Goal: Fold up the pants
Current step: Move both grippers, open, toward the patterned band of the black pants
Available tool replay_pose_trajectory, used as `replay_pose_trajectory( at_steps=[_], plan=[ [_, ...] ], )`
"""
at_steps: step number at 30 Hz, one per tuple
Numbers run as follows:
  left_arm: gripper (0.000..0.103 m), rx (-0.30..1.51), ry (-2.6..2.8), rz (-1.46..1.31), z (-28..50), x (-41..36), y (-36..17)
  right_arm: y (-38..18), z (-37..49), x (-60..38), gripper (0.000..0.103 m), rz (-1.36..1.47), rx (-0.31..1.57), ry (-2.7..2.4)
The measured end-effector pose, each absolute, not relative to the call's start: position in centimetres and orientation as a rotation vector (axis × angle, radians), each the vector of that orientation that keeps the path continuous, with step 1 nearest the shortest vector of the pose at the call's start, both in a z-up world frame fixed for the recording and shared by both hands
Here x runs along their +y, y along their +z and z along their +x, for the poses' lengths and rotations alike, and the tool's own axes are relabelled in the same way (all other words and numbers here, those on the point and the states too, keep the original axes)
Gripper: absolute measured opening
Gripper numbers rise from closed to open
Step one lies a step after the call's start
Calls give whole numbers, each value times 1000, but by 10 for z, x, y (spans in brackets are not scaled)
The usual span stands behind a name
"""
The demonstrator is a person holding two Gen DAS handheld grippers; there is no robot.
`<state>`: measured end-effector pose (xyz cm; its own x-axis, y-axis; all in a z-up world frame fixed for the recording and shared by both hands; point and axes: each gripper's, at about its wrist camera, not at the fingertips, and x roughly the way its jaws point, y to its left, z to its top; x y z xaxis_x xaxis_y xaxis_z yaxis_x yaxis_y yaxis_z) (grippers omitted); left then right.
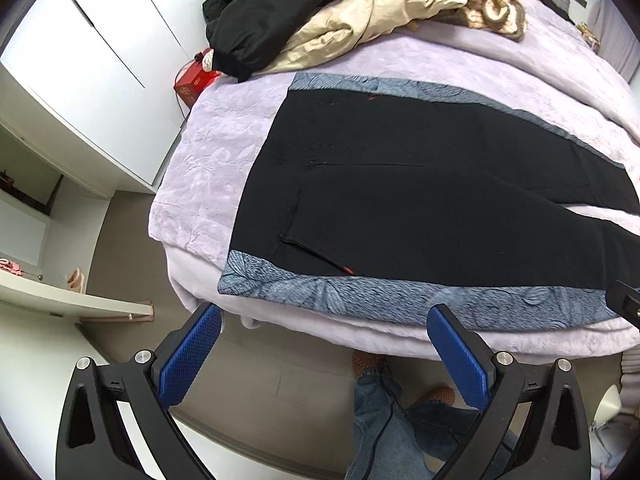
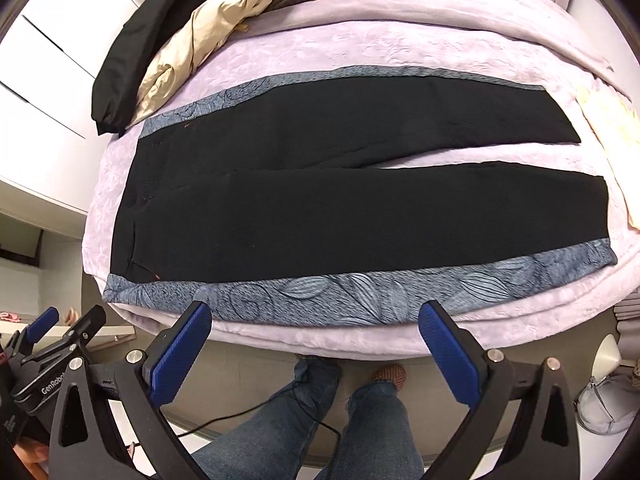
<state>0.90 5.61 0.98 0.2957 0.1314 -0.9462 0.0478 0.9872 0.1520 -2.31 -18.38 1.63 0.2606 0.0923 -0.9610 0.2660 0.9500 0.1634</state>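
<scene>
Black pants (image 2: 320, 200) are lying flat and unfolded on a bed (image 2: 360, 52), with both grippers hanging open above the near edge.

The word "GenRobot" is showing, partly cut off, on the left gripper (image 2: 64, 326) at the left of the right wrist view. The pants are resting on a blue leaf-patterned cloth (image 2: 360, 288) over the lilac bedspread, waist to the left, legs slightly parted. The left gripper (image 1: 324, 320) and right gripper (image 2: 316, 316) are holding nothing. A heap of clothes (image 1: 320, 12) is sitting behind, a red box (image 1: 192, 86) beside the bed, and the person's jeans (image 2: 300, 420) below.
</scene>
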Motion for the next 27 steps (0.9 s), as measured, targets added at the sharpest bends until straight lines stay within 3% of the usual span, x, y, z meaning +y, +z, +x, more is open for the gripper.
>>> replay_pose_trajectory(
  at_steps=[27],
  plan=[
    [103,1457,33,148,50,74,-73,-54,6,-175,103,372,1463,-186]
  ],
)
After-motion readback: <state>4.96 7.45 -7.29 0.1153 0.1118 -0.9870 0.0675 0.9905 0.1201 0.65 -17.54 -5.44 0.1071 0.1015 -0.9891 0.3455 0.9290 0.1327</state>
